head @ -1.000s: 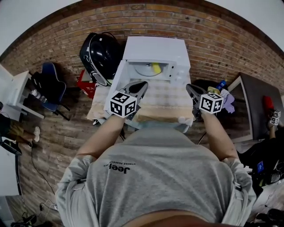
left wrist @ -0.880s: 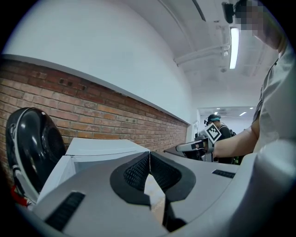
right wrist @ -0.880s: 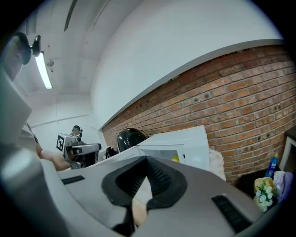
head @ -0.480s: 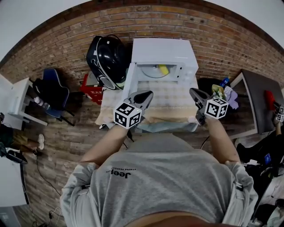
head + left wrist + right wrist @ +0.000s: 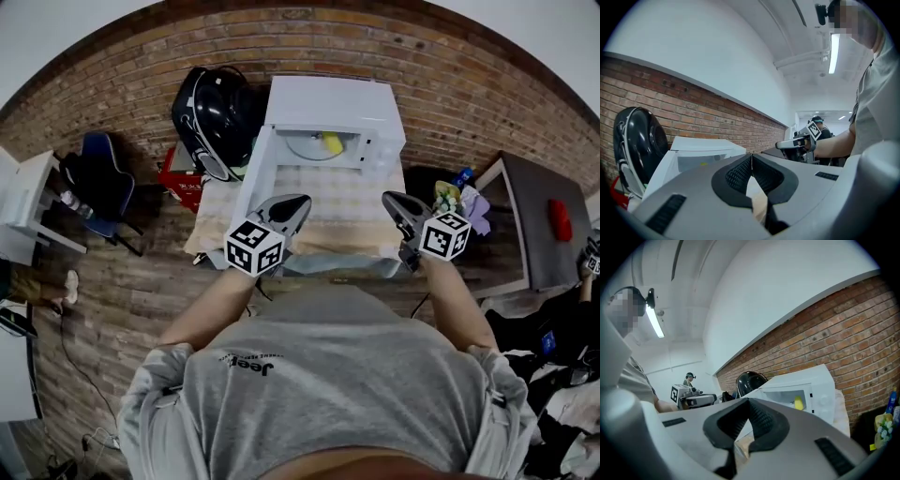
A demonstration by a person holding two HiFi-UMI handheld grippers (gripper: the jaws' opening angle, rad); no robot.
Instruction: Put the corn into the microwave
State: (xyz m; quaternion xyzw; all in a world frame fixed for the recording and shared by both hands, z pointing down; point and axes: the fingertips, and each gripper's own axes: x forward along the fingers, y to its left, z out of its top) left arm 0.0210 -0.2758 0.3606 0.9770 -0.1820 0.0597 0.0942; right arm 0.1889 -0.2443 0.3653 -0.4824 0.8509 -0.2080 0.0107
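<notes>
Right hand-held gripper (image 5: pixel 388 199) well short of corn (image 5: pixel 331 143)

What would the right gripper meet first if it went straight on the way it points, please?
The right gripper would most likely meet the microwave at its open front, though depth is unclear.

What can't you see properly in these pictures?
- Corn, head view: only a yellow bit shows; the microwave roof hides the rest.
- Colourful things right of the table, head view: too small to name.
- Table's near corners, head view: the left gripper and right gripper cover them.
</notes>
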